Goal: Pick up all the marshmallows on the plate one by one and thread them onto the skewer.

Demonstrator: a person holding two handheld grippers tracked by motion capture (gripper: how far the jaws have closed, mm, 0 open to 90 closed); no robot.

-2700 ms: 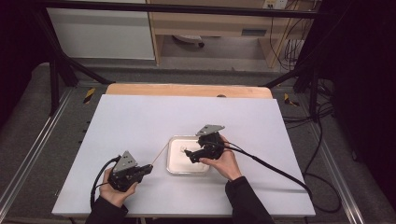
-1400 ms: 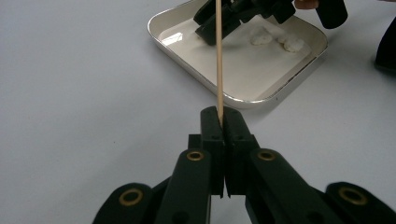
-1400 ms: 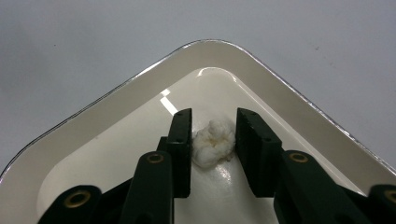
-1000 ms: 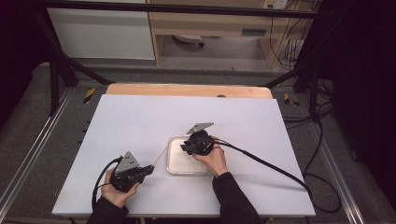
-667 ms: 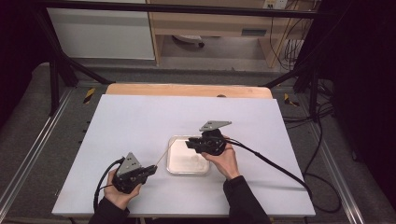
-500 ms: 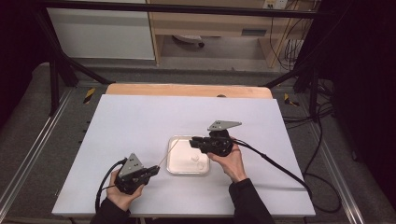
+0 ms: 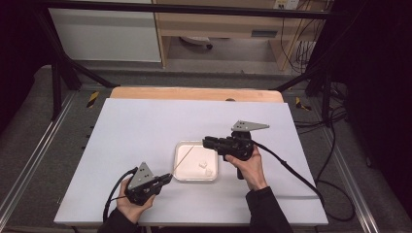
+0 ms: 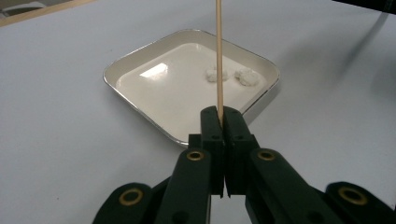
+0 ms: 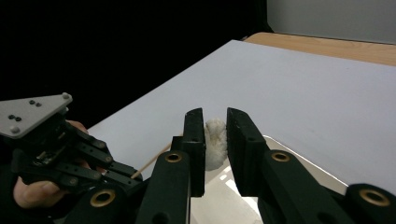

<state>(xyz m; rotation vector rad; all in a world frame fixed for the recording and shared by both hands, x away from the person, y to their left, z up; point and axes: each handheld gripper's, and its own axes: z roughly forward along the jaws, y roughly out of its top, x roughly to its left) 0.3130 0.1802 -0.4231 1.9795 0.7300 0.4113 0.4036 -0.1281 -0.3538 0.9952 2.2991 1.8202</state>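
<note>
Right gripper (image 9: 215,128) lifted off tray (image 7: 180,175) rim, jaws pinching marshmallow (image 9: 215,140): soft, light, squeeze gently mid-body. Left gripper (image 8: 219,116) clamps skewer (image 8: 218,51) end.

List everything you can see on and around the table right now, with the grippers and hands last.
Tray: one, white with a shiny rim, centre of the table.
White pieces: two in the tray; a third between the right gripper's jaws.
Skewer: one, wooden, clamped in the left gripper, reaching over the tray.
Table: one, white top, wooden far edge.
Left gripper: black, shut on the skewer.
Right gripper: black, raised beside the tray.
Hands: left hand, right hand.
</note>
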